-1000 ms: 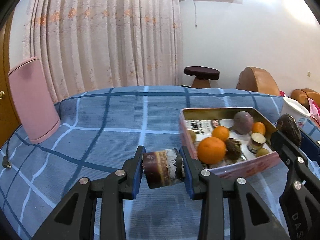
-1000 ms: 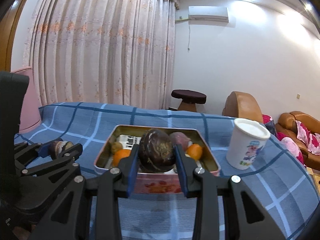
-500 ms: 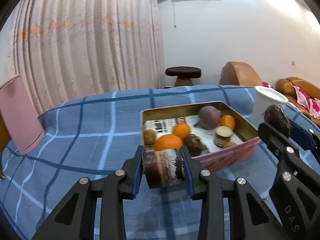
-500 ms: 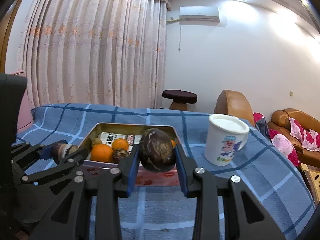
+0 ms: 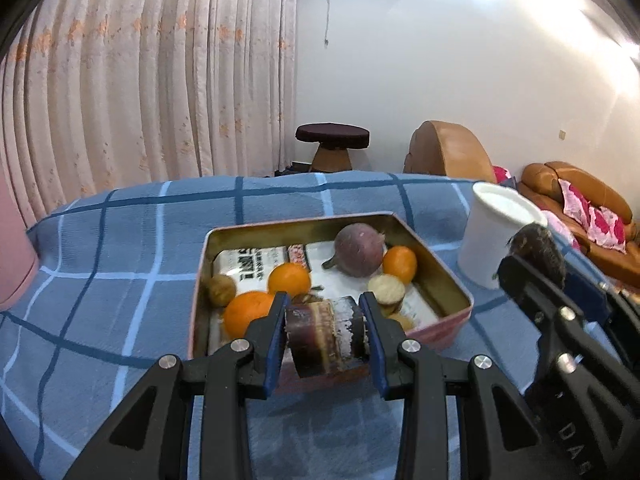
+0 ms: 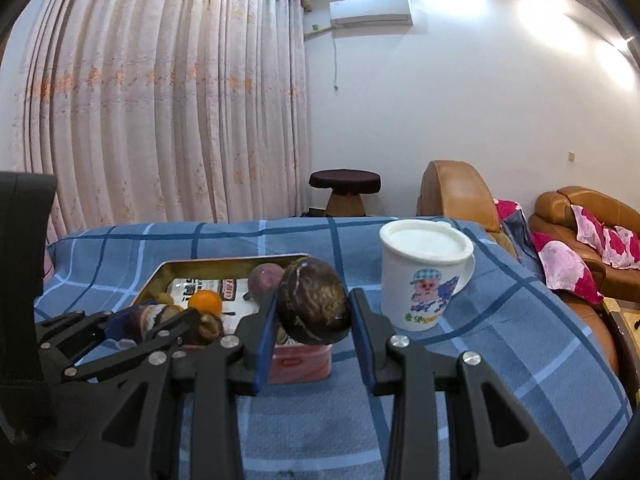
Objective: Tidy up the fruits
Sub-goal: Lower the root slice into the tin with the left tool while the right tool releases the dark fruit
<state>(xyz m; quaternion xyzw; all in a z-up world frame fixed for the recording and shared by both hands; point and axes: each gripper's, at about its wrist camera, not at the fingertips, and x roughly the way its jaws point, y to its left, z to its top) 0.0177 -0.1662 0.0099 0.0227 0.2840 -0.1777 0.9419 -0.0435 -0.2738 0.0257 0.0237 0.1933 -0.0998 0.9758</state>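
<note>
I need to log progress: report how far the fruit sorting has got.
Done: the tin tray on the blue checked cloth already holds three oranges, a round purple fruit and some small brown pieces.
In hand: the left gripper clamps a cut dark chunk; the right gripper clamps a dark round fruit.
Left: neither lies in the tray yet.

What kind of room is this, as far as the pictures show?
Probably a home living room: a brown leather sofa with floral cushions, long curtains, and a wall air conditioner.
</note>
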